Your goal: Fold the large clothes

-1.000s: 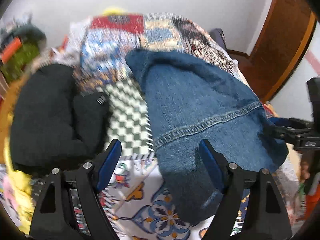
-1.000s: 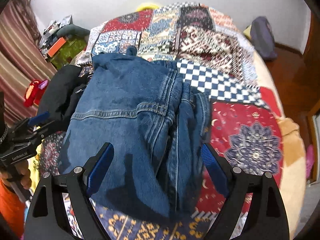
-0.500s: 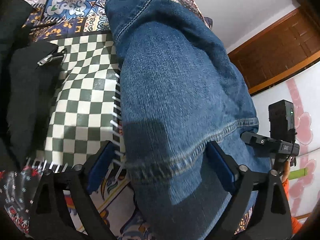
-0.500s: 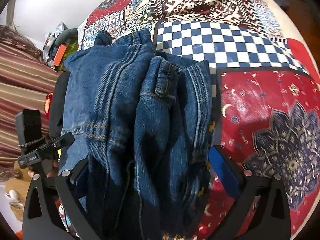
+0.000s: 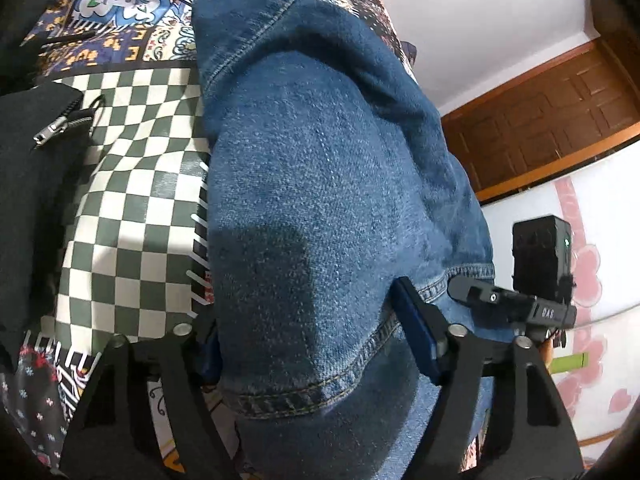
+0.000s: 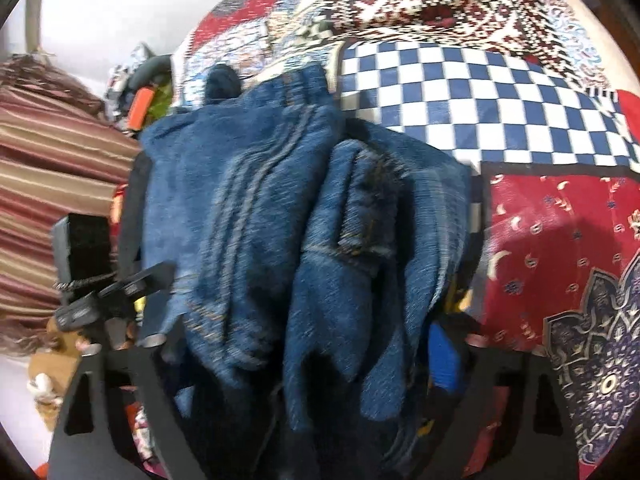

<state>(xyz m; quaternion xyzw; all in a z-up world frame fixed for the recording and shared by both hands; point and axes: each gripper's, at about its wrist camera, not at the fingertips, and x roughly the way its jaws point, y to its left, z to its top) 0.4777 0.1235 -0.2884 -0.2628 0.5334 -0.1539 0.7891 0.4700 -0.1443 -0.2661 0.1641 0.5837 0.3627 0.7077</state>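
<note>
A blue denim garment (image 5: pixel 320 200) lies in a thick folded bundle on the patchwork bedspread (image 5: pixel 132 184). My left gripper (image 5: pixel 316 352) is open with its blue pads on either side of the bundle's near hem. In the right wrist view the same denim (image 6: pixel 280 240) fills the middle, bunched in folds with a belt loop on top. My right gripper (image 6: pixel 304 352) is open around the bundle's other end; its right pad (image 6: pixel 442 360) shows, its left pad is hidden by cloth. Each gripper shows in the other's view: the right one (image 5: pixel 516 304) and the left one (image 6: pixel 108 296).
A black zipped garment (image 5: pixel 36 168) lies left of the denim. A wooden door (image 5: pixel 560 112) stands at the right. Striped fabric (image 6: pixel 52 184) and small clutter (image 6: pixel 140 100) sit at the bed's far left. The red and checkered bedspread (image 6: pixel 560 216) extends right.
Both grippers have moved forward and down onto the denim bundle. The jaws now straddle its two ends, and the cloth sits deeper between the fingers and looks more bunched.
</note>
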